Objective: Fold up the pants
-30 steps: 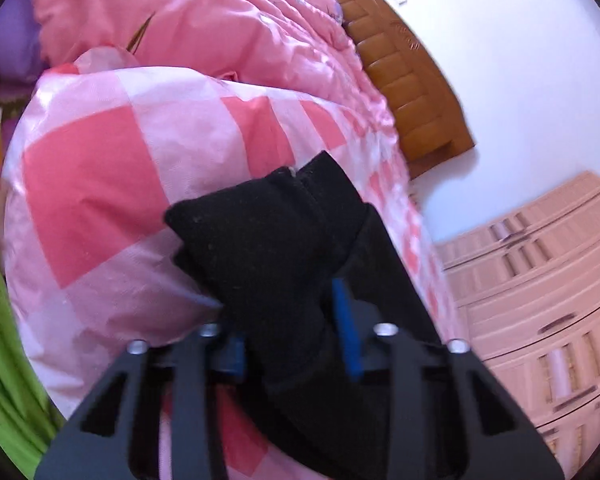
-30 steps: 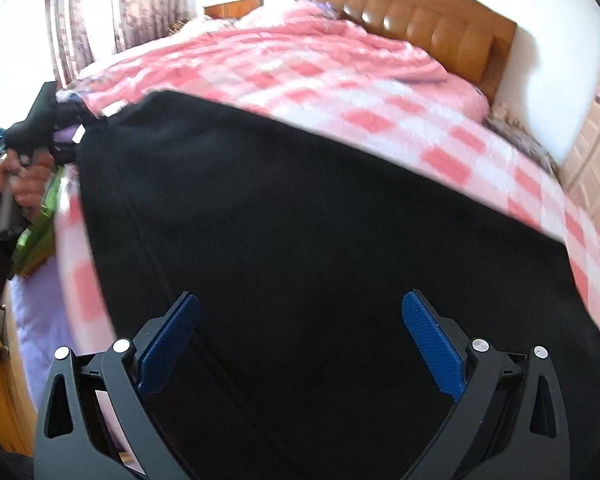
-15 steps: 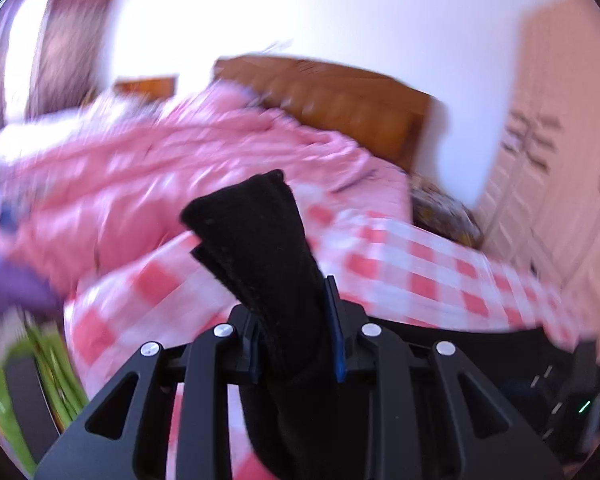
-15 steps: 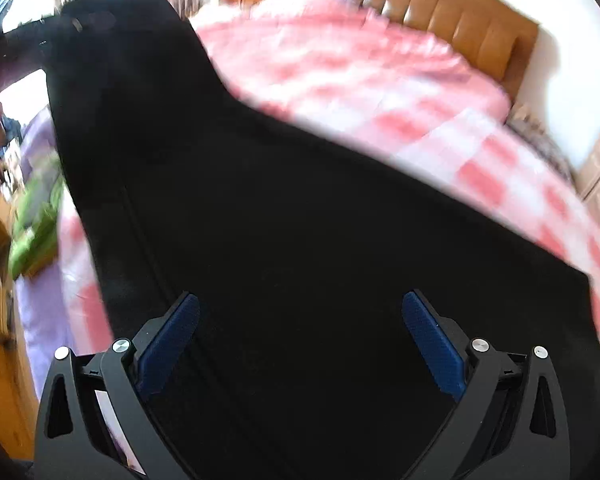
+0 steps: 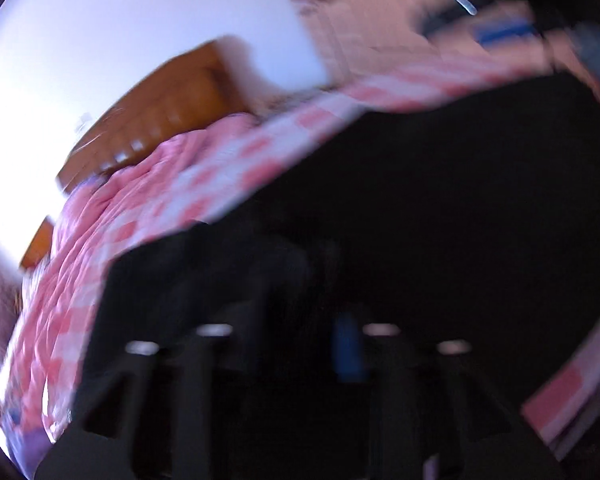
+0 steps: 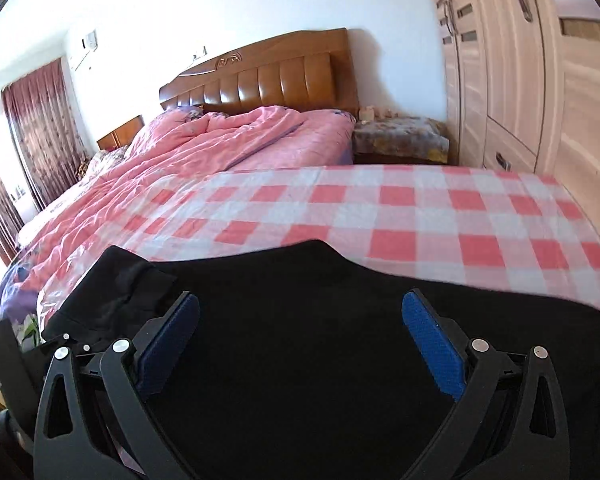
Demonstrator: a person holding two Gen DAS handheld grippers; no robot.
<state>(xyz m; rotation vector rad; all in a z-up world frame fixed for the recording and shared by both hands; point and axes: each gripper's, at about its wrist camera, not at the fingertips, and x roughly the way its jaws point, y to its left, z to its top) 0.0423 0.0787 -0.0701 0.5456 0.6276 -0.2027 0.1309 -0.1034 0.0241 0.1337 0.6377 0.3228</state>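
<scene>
Much blurred – black pants [image 5: 440,208], left tool [image 5: 300,344] indistinct

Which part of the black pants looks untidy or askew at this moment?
The near left corner of the black pants is bunched, with an uneven flap, beside the left finger of the open right gripper. The rest lies flat on the checked sheet.

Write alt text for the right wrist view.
Black pants lie spread across a pink-and-white checked sheet on a bed, filling the foreground beneath the open right gripper, whose blue pads touch nothing. Behind are a rumpled pink quilt, a brown headboard and a pale wardrobe.
</scene>
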